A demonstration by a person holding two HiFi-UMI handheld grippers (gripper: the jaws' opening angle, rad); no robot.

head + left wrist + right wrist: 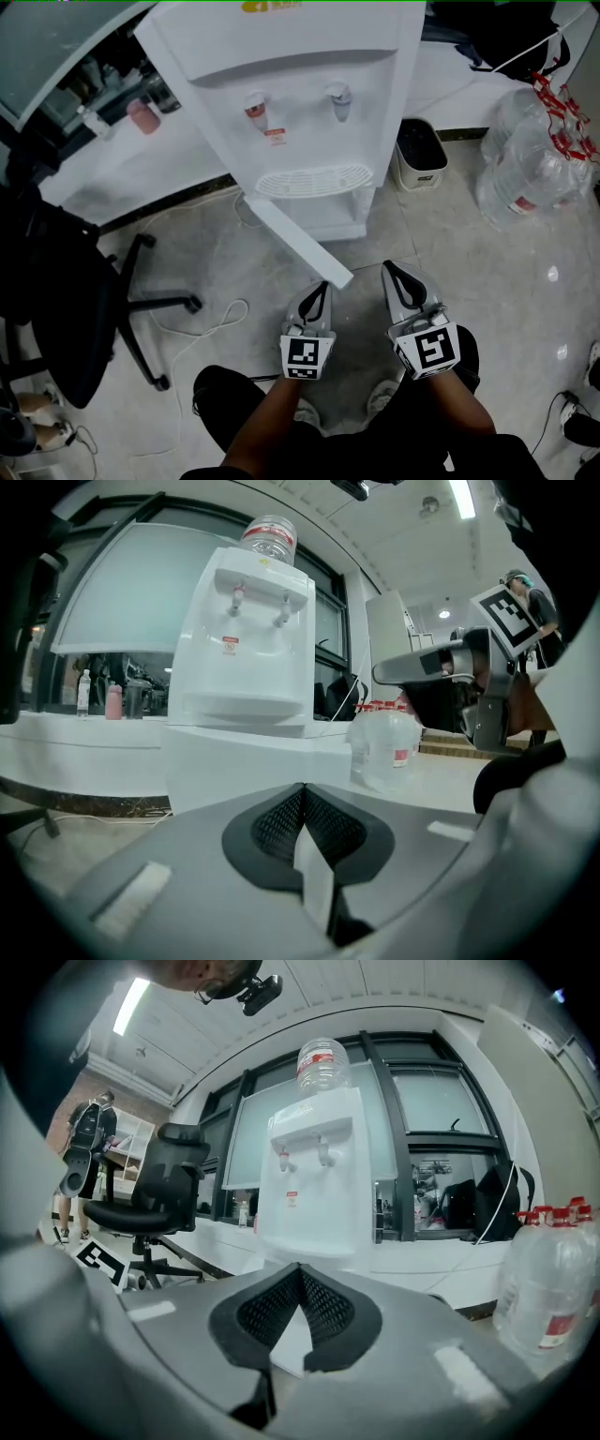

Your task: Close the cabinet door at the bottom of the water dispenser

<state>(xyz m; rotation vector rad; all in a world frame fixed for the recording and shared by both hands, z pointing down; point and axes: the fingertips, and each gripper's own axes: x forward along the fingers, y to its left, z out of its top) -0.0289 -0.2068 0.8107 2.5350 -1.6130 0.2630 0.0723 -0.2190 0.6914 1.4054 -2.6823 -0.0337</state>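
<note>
Now the cabinet door (298,241) stands swung open from the foot of the water dispenser (300,94), slanting down toward the frame's centre. Just beside its free edge is the left gripper (323,285), jaws pressed together on nothing. The right gripper (388,269) is near, likewise closed and empty. A black chair (56,300) stands at the left, and a bin (419,153) and water bottles (530,159) at the upper right.

Water dispenser (291,94) smooth white plastic; floor (506,272) glossy pale stone tile; water jugs (530,159) clear plastic.
</note>
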